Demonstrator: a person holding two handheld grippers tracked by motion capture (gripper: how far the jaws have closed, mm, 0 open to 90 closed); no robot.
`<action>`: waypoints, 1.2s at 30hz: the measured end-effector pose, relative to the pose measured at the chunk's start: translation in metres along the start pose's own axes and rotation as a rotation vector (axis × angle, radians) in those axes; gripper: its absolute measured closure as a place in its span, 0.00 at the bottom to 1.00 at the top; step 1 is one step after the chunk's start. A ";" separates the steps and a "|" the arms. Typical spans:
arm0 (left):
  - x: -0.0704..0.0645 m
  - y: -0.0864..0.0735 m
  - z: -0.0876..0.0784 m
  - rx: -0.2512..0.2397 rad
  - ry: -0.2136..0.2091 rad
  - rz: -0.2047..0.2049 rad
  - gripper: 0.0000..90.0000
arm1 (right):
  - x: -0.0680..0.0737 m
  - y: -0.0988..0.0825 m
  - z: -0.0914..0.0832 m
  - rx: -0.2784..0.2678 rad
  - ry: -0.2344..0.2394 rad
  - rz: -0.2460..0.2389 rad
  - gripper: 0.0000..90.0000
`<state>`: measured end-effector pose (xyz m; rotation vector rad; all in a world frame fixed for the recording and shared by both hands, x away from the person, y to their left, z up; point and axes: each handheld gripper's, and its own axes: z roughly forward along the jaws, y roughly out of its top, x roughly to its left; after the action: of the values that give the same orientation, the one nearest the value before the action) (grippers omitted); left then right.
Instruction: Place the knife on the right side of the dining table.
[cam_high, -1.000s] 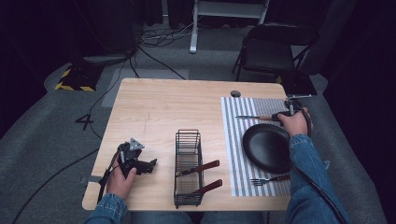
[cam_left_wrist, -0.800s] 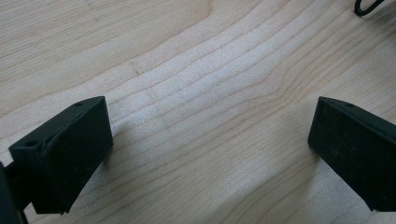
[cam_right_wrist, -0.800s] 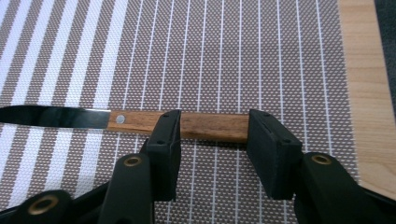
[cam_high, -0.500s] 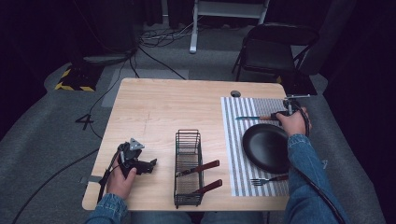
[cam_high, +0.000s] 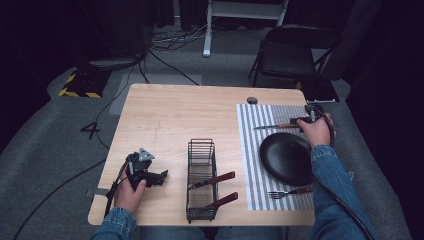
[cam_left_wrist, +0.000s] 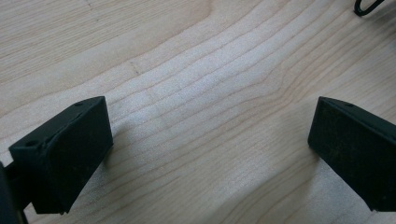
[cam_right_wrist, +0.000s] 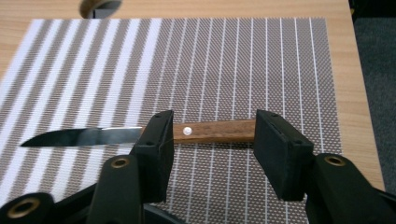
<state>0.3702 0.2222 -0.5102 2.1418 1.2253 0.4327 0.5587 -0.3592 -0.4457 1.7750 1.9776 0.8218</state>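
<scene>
A knife (cam_high: 274, 126) with a wooden handle (cam_right_wrist: 219, 131) lies flat on the striped placemat (cam_high: 248, 150), blade pointing left. My right gripper (cam_high: 301, 120) is open at the handle end. In the right gripper view its jaws (cam_right_wrist: 214, 135) stand apart, one at each end of the handle, not pressing on it. My left gripper (cam_high: 161, 177) rests low at the front left of the table. Its jaws (cam_left_wrist: 210, 144) are wide open over bare wood with nothing between them.
A black plate (cam_high: 286, 158) sits on the placemat just in front of the knife, and a fork (cam_high: 292, 191) lies nearer the front edge. A wire basket (cam_high: 202, 150) with two wooden-handled utensils stands mid-table. A round grommet (cam_high: 252, 100) is behind the mat.
The right gripper has edged slightly left along the knife handle. The knife and the left gripper have stayed still.
</scene>
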 end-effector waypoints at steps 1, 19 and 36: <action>0.000 0.000 0.000 0.000 -0.001 -0.001 0.00 | 0.002 0.001 -0.003 -0.006 0.001 -0.007 0.54; 0.000 0.000 0.000 -0.001 0.000 0.000 0.00 | 0.005 0.010 0.018 0.038 0.003 -0.022 0.46; 0.000 0.000 0.000 0.001 0.000 0.002 0.00 | 0.001 0.014 0.044 0.050 0.021 0.013 0.46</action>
<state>0.3705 0.2223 -0.5102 2.1443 1.2230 0.4329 0.5968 -0.3500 -0.4707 1.8165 2.0189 0.8052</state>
